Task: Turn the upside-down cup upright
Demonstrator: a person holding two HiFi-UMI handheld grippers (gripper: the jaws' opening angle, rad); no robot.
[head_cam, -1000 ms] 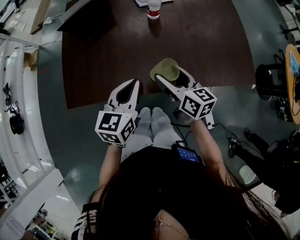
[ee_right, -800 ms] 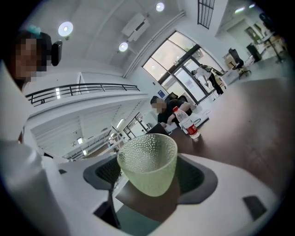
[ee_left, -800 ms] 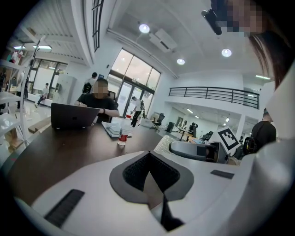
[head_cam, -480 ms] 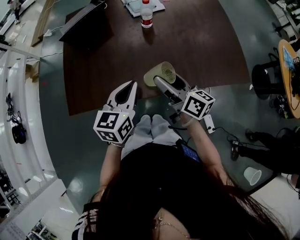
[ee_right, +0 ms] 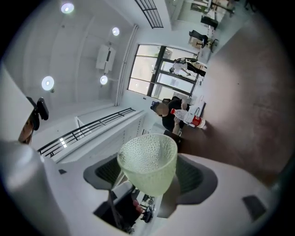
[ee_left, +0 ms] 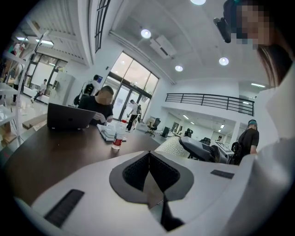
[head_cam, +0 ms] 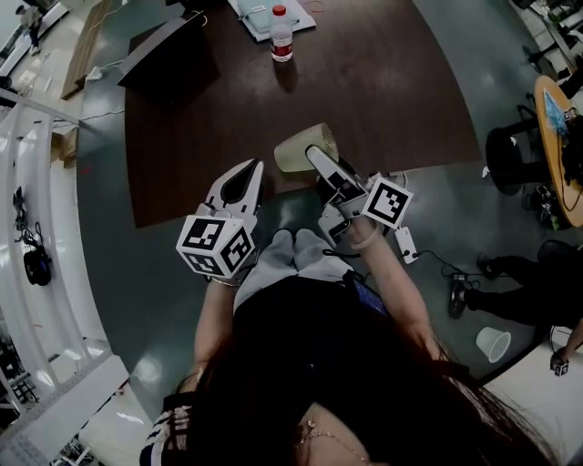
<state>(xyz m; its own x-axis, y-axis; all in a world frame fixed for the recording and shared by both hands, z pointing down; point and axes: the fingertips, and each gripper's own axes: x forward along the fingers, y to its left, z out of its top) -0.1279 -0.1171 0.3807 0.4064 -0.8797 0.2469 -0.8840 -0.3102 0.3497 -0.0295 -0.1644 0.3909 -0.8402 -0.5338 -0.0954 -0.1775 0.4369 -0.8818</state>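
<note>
1. Straight ahead of you lies a dark brown table [head_cam: 392, 82].
2. At its far side you see a clear bottle with a red label [head_cam: 281, 38], upright, close by a stack of papers [head_cam: 260, 11].
3. Left of those sits a dark laptop [head_cam: 168, 56], with a person [ee_left: 102, 102] seated behind it.
4. On the floor to your right a white paper cup [head_cam: 493, 343] stands upright, well apart from the table.
5. Further right, you have a black chair [head_cam: 517, 155] beside a round wooden table [head_cam: 557, 146].
</note>
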